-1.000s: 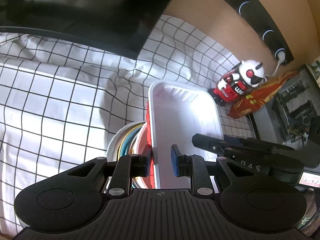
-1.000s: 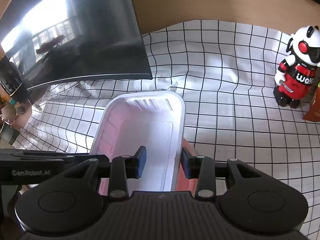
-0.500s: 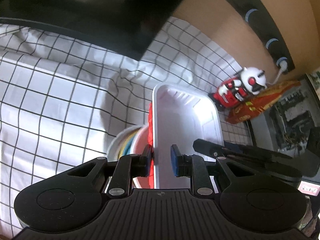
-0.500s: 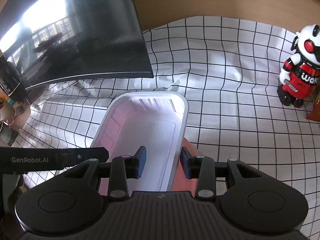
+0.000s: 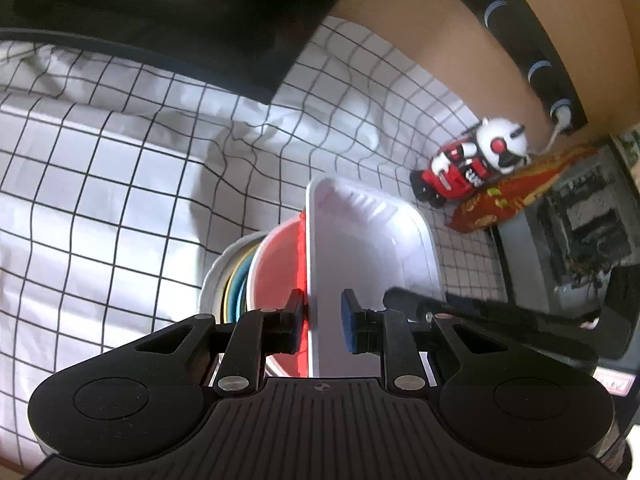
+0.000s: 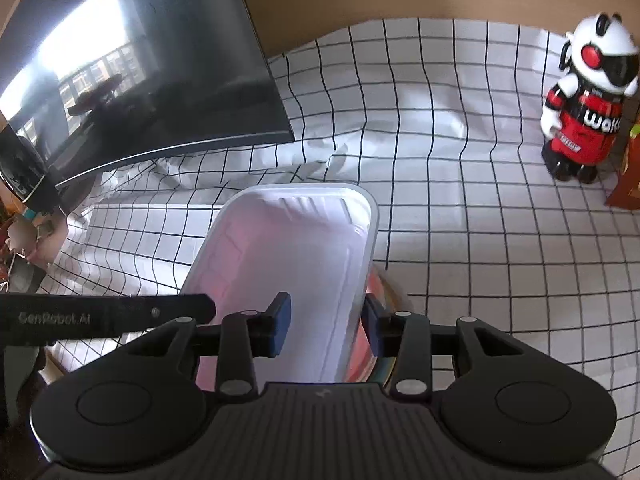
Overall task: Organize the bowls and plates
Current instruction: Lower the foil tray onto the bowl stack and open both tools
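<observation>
We had the white tray [image 5: 372,264] running lengthwise away from us. The left tongs [image 5: 322,322] straddled its left rim, the right tongs [image 6: 325,326] its right rim; whether either pinched we could not tell. It was empty, above the red bowl [image 5: 276,268] nested in stacked plates [image 5: 232,280] on the worktop [image 5: 100,200].

white tray [image 5: 372,256], red bowl [image 5: 280,264] left of the fingers, black-grid white cloth [image 5: 100,184], red-and-white toy robot [image 6: 588,96] far right.
</observation>
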Tool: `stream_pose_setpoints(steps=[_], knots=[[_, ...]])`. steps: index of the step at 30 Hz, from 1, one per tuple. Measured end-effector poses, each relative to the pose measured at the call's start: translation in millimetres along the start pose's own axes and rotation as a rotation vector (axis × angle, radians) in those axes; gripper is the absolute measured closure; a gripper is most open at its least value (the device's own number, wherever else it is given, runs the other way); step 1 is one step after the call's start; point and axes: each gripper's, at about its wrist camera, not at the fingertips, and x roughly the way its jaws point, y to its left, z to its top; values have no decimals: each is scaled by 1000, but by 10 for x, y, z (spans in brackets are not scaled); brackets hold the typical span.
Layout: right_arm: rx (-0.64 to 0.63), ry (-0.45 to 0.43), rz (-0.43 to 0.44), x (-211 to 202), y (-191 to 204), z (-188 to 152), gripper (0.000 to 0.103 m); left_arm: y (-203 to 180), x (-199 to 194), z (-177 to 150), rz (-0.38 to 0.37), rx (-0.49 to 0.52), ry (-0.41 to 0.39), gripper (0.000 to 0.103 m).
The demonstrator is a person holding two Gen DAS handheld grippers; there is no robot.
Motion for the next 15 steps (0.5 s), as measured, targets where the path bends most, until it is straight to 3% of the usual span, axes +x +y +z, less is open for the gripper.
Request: stream_pose_setpoints(steps=[15], knots=[[-35,-31,6,-89,70,-7,63,-12,-110,19,-15,1,-9,81]])
